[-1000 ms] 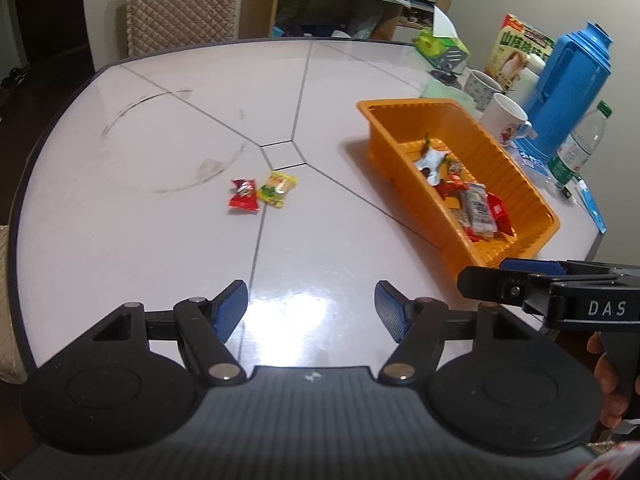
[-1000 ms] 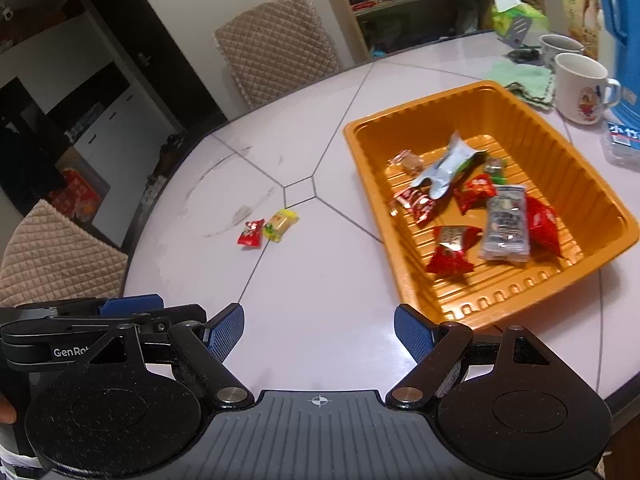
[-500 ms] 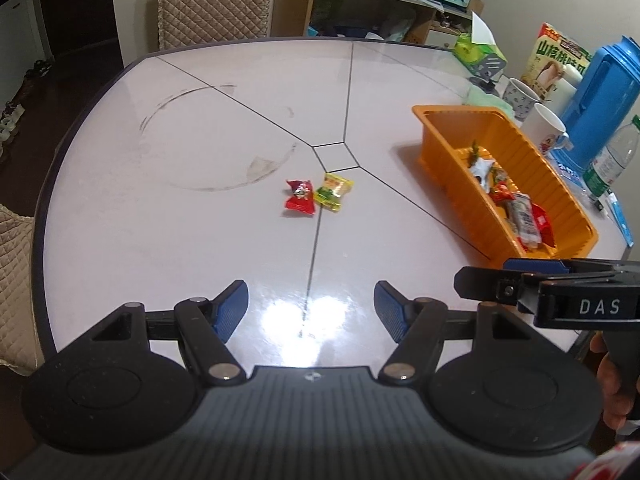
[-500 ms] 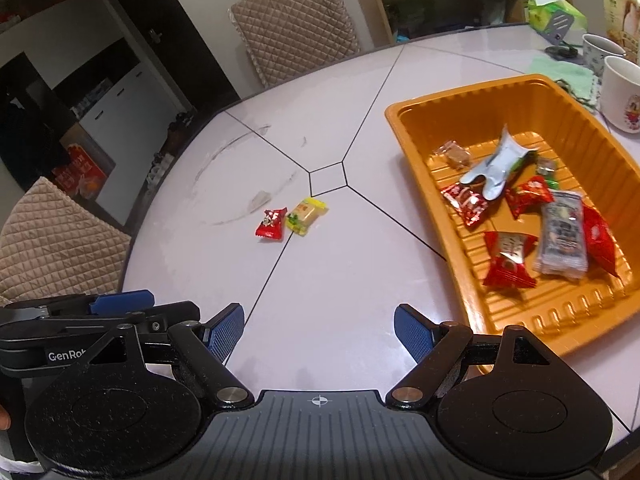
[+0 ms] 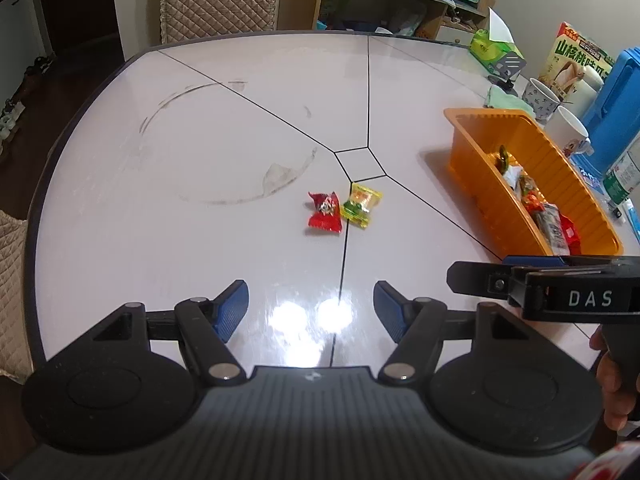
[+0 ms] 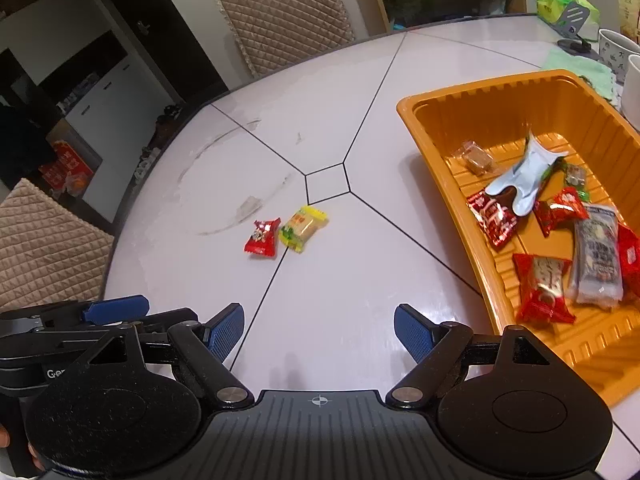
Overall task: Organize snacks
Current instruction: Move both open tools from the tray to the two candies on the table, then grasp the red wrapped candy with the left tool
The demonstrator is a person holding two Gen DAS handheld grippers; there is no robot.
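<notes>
Orange tray (image 6: pixel 432 152) sits on the right side of the white table (image 5: pixel 240 128), already loaded with a bunch of wrapped snacks: a few red packs (image 6: pixel 493 218), a silvery-white wrapper (image 6: pixel 524 178), a grey bar (image 6: pixel 596 256) and a small brown one (image 6: pixel 476 158). Two snacks aren't in it: a red packet (image 5: pixel 325 212) and a yellow packet (image 5: pixel 361 205) lie side by side, touching or nearly so, out in the middle of the table just below the little square where the seam lines meet, well apart from the tray.

Left gripper (image 5: pixel 311 306) hangs over the near edge of the table with its blue pads (image 5: pixel 232 310) spread apart and nothing between them. Right gripper (image 6: pixel 319 332) is the same deal, jaws wide, nothing in them, the tray's near corner just off to its right. Each one shows up at the edge of the other's view.

Behind the tray there's a couple of mugs (image 5: pixel 568 130), a blue thermos (image 5: pixel 616 108), a tissue box (image 5: pixel 494 54) and a padded chair (image 6: pixel 286 16).
</notes>
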